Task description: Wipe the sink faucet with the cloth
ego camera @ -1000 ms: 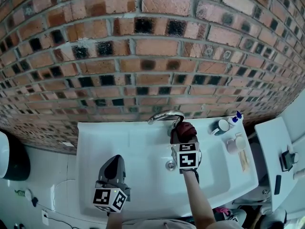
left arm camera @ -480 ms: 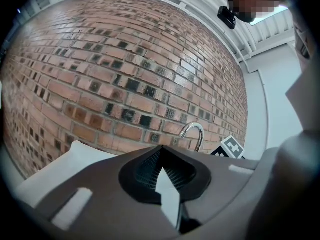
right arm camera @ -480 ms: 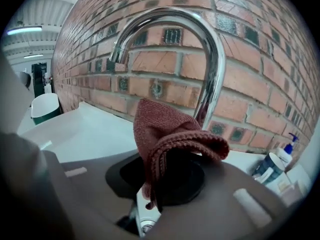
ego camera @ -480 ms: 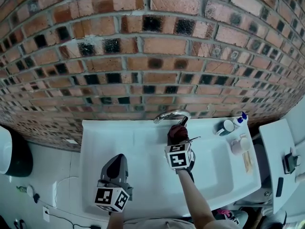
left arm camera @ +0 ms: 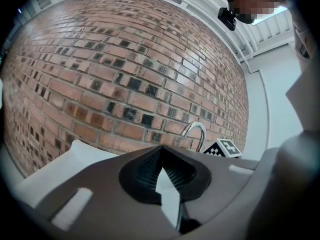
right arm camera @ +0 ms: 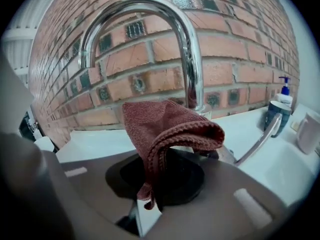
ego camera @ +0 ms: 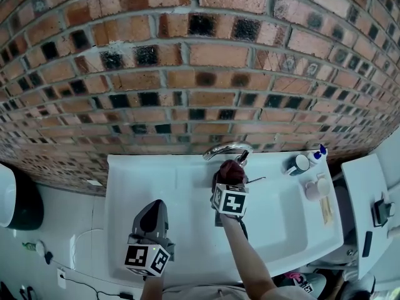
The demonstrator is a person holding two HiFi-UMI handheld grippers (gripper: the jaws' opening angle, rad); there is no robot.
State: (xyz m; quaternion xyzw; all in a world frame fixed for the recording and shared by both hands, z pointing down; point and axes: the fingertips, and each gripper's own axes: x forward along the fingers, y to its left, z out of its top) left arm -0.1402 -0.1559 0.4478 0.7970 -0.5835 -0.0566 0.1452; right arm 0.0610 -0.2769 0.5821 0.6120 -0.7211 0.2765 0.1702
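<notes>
A curved chrome faucet (ego camera: 226,149) rises at the back of the white sink (ego camera: 144,180), against the brick wall. My right gripper (ego camera: 230,179) is shut on a dark red cloth (ego camera: 230,170), held just in front of the faucet's base. In the right gripper view the folded cloth (right arm camera: 167,126) stands up from the right gripper (right arm camera: 150,196) close before the faucet's upright pipe (right arm camera: 189,54); touching or not, I cannot tell. The lever handle (right arm camera: 256,143) sticks out to the right. My left gripper (ego camera: 153,208) hangs shut and empty over the basin's front left, jaws together (left arm camera: 167,184).
At the sink's right end stand a dark mug (ego camera: 297,164), a soap pump bottle (ego camera: 317,154) and a white cup (ego camera: 315,188). A white counter (ego camera: 365,186) lies further right. A black bin (ego camera: 22,205) sits on the floor at left.
The right gripper has carried the cloth a little to the left across the front of the faucet. The left gripper has stayed where it was.
</notes>
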